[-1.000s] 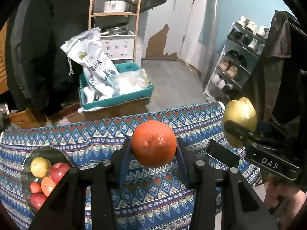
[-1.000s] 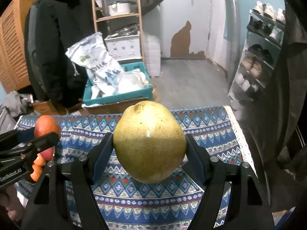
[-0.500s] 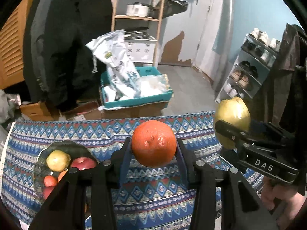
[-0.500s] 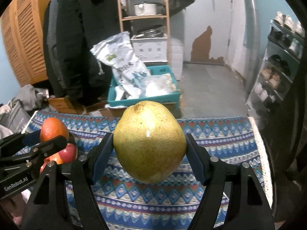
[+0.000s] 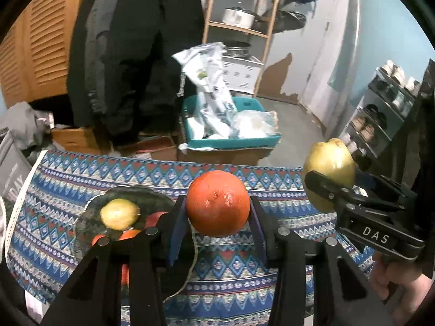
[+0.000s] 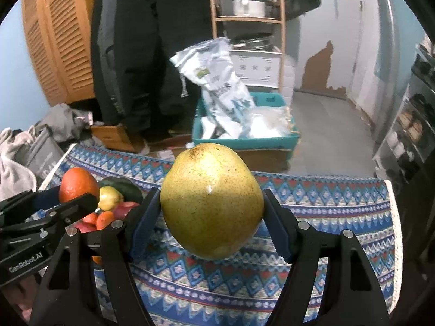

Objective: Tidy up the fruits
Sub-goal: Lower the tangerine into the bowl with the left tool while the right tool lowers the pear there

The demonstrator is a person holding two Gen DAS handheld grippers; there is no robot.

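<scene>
An orange [image 5: 217, 203] is clamped in my left gripper [image 5: 216, 214], held above the patterned tablecloth. My right gripper [image 6: 210, 212] is shut on a large yellow-green pear [image 6: 212, 201]; the same pear [image 5: 329, 174] and gripper show at the right of the left wrist view. A dark plate [image 5: 89, 212] sits on the cloth at the left, bearing a small yellow pear [image 5: 119, 214] and several red and orange fruits, partly hidden by my left gripper's fingers. In the right wrist view the orange [image 6: 77, 184] hangs just over that plate [image 6: 130, 187].
The table under the blue patterned cloth [image 6: 312, 212] ends at a far edge, beyond which lie a teal crate [image 5: 231, 141] with bags, cardboard boxes and a hanging black coat [image 5: 136, 54]. A shoe rack [image 5: 380, 114] stands at the right. A hand [image 5: 394, 282] holds the right gripper.
Both grippers, each with its fruit, have swung left across the table. The plate of fruit has come from the left edge of view to just left of and under the left gripper.
</scene>
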